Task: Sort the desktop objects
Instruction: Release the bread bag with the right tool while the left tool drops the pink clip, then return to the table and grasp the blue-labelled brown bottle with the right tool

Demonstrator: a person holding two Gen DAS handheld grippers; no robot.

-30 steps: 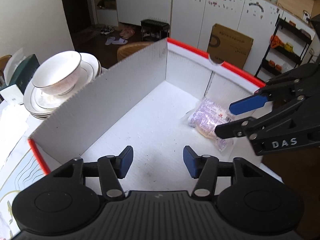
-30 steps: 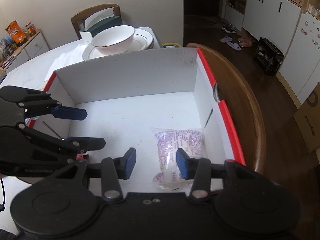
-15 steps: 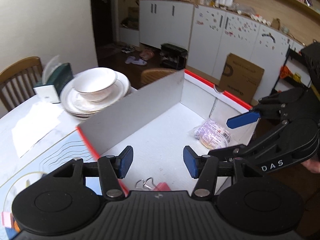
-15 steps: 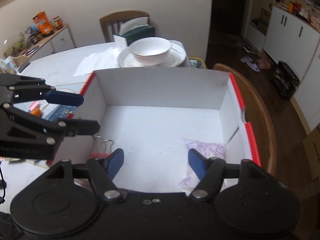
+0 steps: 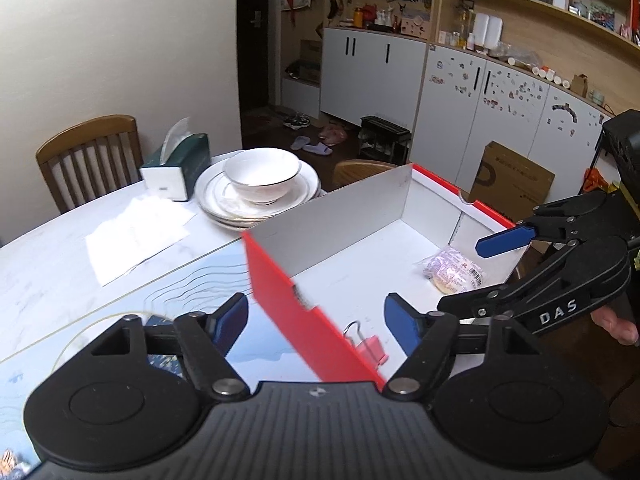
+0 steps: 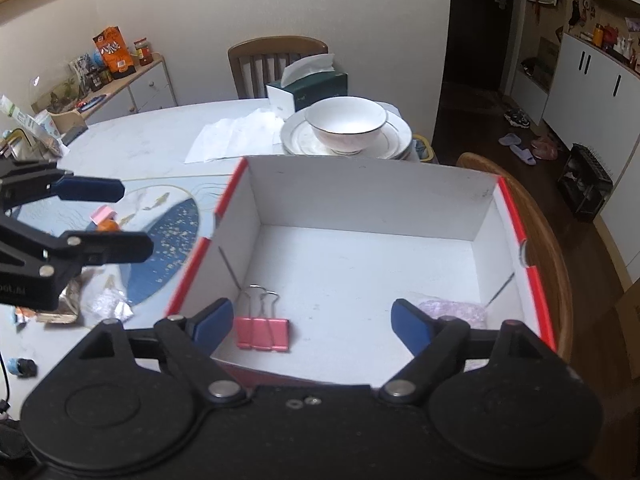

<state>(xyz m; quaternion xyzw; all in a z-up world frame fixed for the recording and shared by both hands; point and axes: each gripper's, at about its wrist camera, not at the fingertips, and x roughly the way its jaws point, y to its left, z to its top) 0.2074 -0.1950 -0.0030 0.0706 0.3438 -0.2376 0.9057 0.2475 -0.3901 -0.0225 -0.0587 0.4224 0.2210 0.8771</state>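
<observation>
Lying left of the red-and-white box (image 6: 532, 280), the leftover pink block (image 6: 103, 213) sits nearest the left gripper (image 6: 108, 216); both grippers' jaws are opening, empty; right gripper (image 6: 312, 320) hovers over the box.

On your counter (image 6: 140, 144) you have one red-and-white box (image 6: 360, 196). Inside it lie two items — one pink binder clip (image 6: 262, 334) and one clear-wrapped snack packet (image 5: 454, 270). Beyond the box: one white bowl (image 6: 349, 122) on a stack of plates (image 6: 396, 136) whose number cannot be told, one green tissue box (image 6: 316, 86), and two wooden chairs in view — one (image 6: 276, 58) behind the counter, one (image 6: 548, 248) beside the box.
</observation>
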